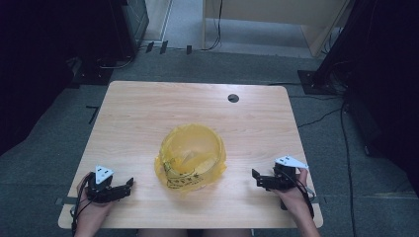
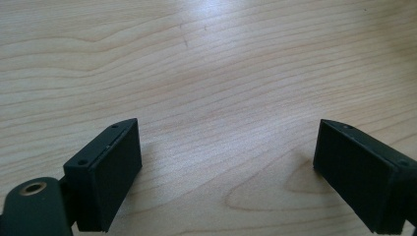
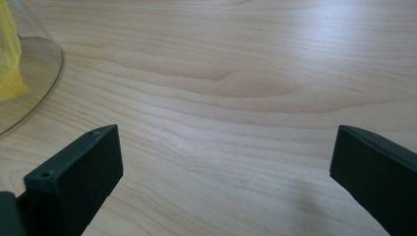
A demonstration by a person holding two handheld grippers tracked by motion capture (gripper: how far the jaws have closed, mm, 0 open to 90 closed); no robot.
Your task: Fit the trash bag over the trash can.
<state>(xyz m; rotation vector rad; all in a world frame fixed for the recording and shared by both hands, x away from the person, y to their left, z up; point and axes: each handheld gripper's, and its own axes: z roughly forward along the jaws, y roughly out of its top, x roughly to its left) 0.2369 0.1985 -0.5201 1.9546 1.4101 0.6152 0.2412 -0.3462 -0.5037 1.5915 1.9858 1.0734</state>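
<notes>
A yellow plastic bag (image 1: 191,158) is seen at the lower centre of the high view, draped in and over what looks like a clear bowl (image 3: 34,78) on the wooden tabletop (image 1: 148,118). At lower left the left gripper (image 1: 129,183) is held low over the wood, jaws spread wide and empty; at lower right the right gripper (image 1: 255,176) is likewise wide open, with nothing gripped. The film is judged light, soft, crinkly and slippery, best pinched at the loose folded rim, while the bowl beneath could slide or tip if tugged. A round cable hole (image 1: 233,98) is noted at upper centre, well apart; nothing is found standing between jaws and bag.
</notes>
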